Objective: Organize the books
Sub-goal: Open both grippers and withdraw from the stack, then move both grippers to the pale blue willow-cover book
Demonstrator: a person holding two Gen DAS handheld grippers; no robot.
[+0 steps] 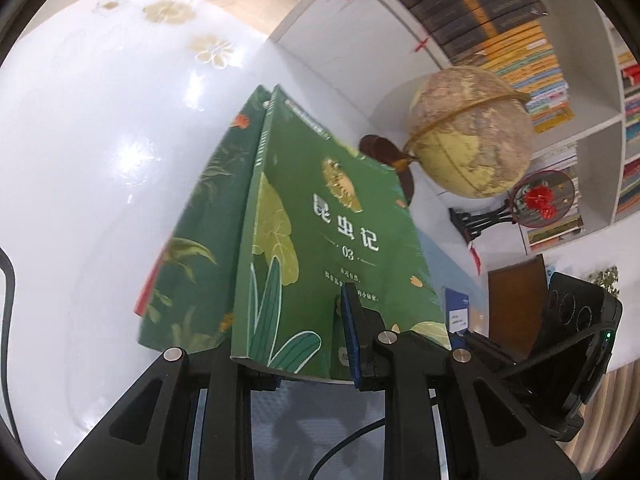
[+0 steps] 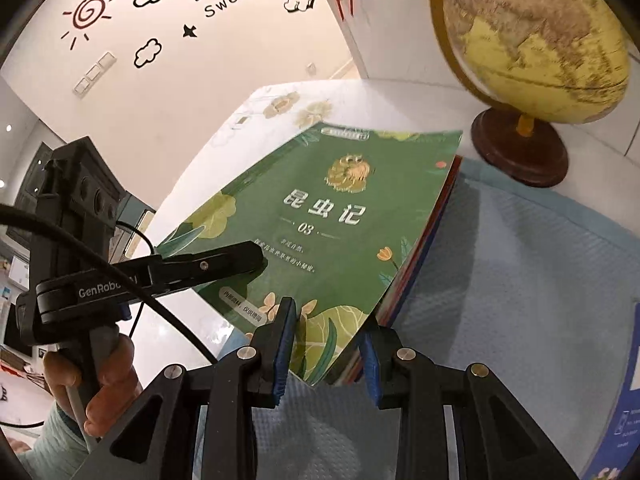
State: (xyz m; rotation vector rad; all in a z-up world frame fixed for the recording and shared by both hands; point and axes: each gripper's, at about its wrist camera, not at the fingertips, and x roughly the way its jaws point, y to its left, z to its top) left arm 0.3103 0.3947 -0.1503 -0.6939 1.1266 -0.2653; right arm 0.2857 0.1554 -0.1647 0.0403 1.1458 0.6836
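Note:
A stack of books topped by a green book [image 1: 320,216] [image 2: 320,208] with white characters and "03" is held tilted over the table. My left gripper [image 1: 296,344] is shut on its near edge: one blue pad [image 1: 350,332] presses on the cover, while the other finger is hidden behind the book. A second green book [image 1: 200,240] fans out to the left. In the right wrist view my right gripper [image 2: 326,332] is shut on the stack's near corner, red and blue book edges [image 2: 424,248] showing under the green cover. The left gripper [image 2: 208,268] clamps the stack's left edge.
A globe [image 1: 468,132] [image 2: 532,40] on a dark wooden base stands close behind the books. A white shelf full of books [image 1: 520,40] and a round red-flower ornament [image 1: 544,200] lie beyond. Below are the glossy white table [image 1: 100,160] and a pale blue mat [image 2: 520,280]. A person's hand [image 2: 100,368] grips the left handle.

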